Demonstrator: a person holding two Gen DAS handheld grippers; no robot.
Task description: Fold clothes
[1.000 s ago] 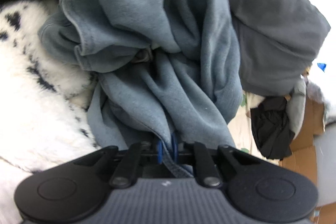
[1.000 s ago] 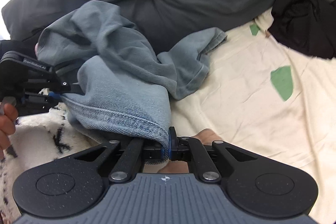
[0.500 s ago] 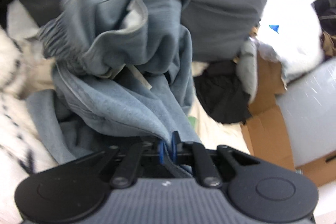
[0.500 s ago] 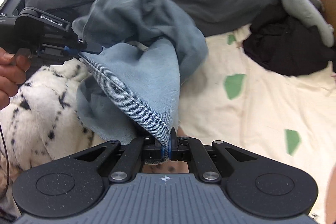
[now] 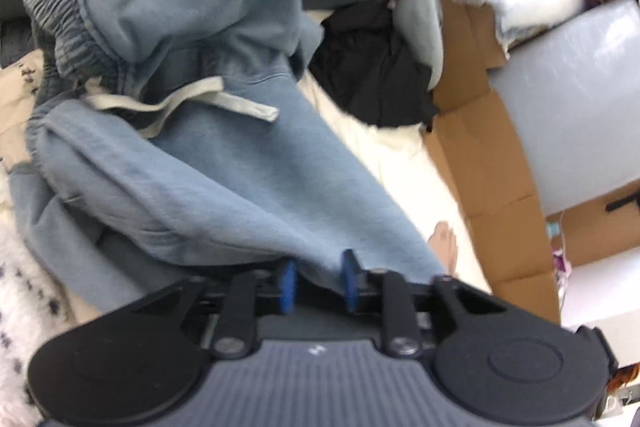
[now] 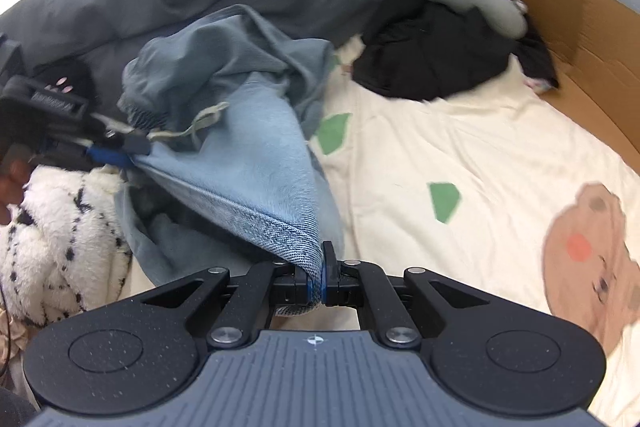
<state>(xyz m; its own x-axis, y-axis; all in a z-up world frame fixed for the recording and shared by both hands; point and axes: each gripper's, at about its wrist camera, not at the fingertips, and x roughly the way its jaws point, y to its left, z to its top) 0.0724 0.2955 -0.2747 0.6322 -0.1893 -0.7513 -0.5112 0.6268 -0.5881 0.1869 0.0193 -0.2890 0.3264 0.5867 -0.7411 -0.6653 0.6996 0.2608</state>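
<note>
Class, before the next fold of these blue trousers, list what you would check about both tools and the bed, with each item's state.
1. Grip of right tool on blue trousers: ok, clamped on the hem.
2. Grip of left tool: cannot tell; pads stand apart with cloth between.
3. Hem stretched between both tools: ok.
4. Trousers spread flat: not ok, bunched at the waistband.
5. drawstring tucked in: not ok, lying loose.
6. Bare cream sheet to lay them on: ok.

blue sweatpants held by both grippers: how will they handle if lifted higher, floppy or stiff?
Likely floppy: the blue sweatpants sag in deep folds between the right gripper and left gripper. The loose drawstring will probably dangle. The thick hem may resist slipping.
</note>
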